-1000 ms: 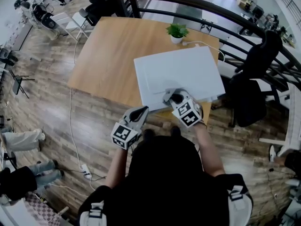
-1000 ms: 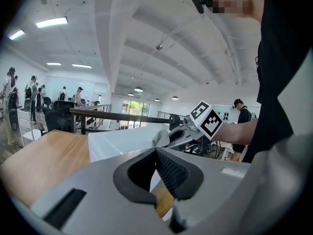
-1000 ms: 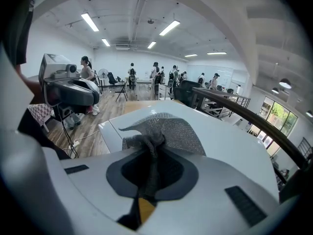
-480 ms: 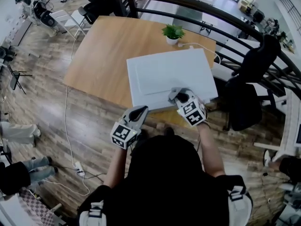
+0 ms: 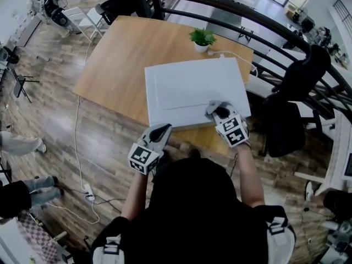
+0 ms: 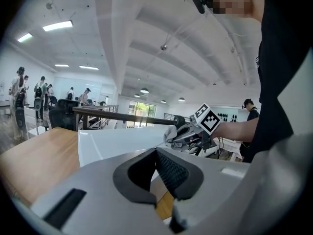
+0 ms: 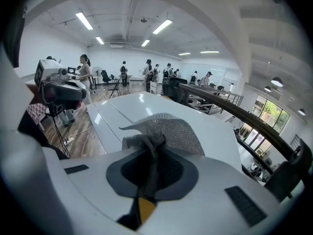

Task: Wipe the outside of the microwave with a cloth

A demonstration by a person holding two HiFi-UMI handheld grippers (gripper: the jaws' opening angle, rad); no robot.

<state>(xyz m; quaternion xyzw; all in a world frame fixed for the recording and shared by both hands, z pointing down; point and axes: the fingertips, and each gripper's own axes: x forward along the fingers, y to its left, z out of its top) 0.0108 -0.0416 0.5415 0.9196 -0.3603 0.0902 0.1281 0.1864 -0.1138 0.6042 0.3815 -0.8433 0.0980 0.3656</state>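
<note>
Microwave [image 5: 187,87]: white, set flat on wooden table [image 5: 115,59], occupying right and near part of tabletop, broad top panel facing up.

Right gripper [image 7: 151,151]: jaws clamped on grey mesh cloth [image 7: 166,126]. Cloth pinched between both pads, bunched at pinch point, fanned out beyond jaw tips and lying on microwave top panel. In head view, positioned over near-right area of top panel, close to near edge and right corner, with marker cube toward person.

Left gripper [image 6: 156,153]: jaws closed together, pad against pad, with nothing held between them. In head view, held off near edge of table, just beside near-left corner of microwave, with jaw tips pointing toward that corner. Contact with microwave or table: cannot be determined. Aimed rightward along near side of microwave, with right gripper and cloth visible ahead in left gripper view. Well apart from right gripper.

Surroundings:
- Potted plant [image 5: 202,37]: upright at far edge of table, just beyond far side of microwave.
- White cable [image 5: 237,52]: lying on tabletop from beside plant toward far-right corner of microwave.
- Black chair [image 5: 286,120]: right of table, near right side of microwave.
- Dark curved railing [image 5: 247,10]: beyond far and right sides of table.
- Wood-plank floor [image 5: 49,109]: left of and nearer than table.
</note>
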